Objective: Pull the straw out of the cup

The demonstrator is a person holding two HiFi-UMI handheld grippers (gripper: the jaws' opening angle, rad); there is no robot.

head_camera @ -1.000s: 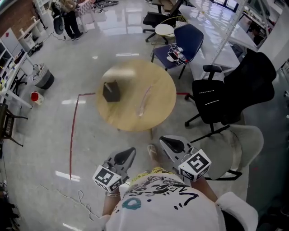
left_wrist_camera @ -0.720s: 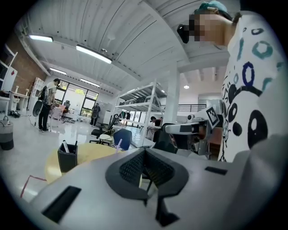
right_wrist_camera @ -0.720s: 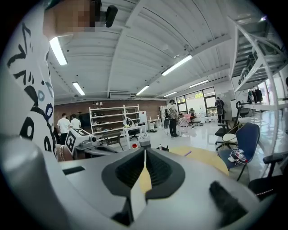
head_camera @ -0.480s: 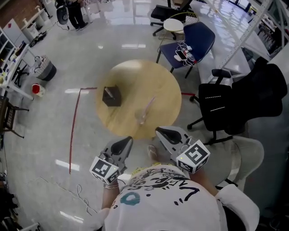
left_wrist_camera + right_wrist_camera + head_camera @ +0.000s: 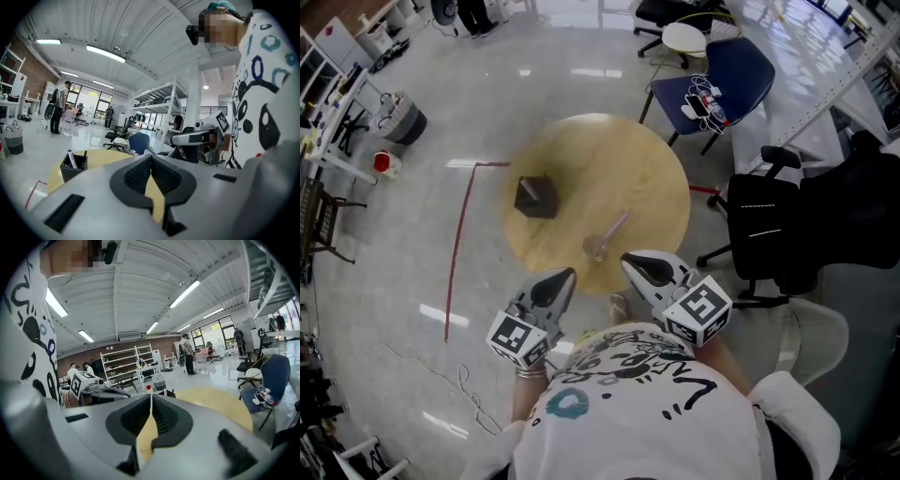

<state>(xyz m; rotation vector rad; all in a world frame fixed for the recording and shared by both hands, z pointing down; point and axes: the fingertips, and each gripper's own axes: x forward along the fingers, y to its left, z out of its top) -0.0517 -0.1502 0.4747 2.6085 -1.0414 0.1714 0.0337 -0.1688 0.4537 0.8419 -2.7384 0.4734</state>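
Leaning in the cup (image 5: 598, 249) on the desk (image 5: 656, 178), the straw (image 5: 616, 226) is sitting just ahead of the fingers (image 5: 136, 177), between both pairs — left gripper (image 5: 561, 277) and right gripper (image 5: 634, 262) are holding theirs pressed together, empty.

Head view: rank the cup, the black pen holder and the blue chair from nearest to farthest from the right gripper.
1. Cup, near edge of the table, just ahead of the right gripper.
2. Pen holder, left side of the table.
3. Blue chair, beyond the table, upper right.
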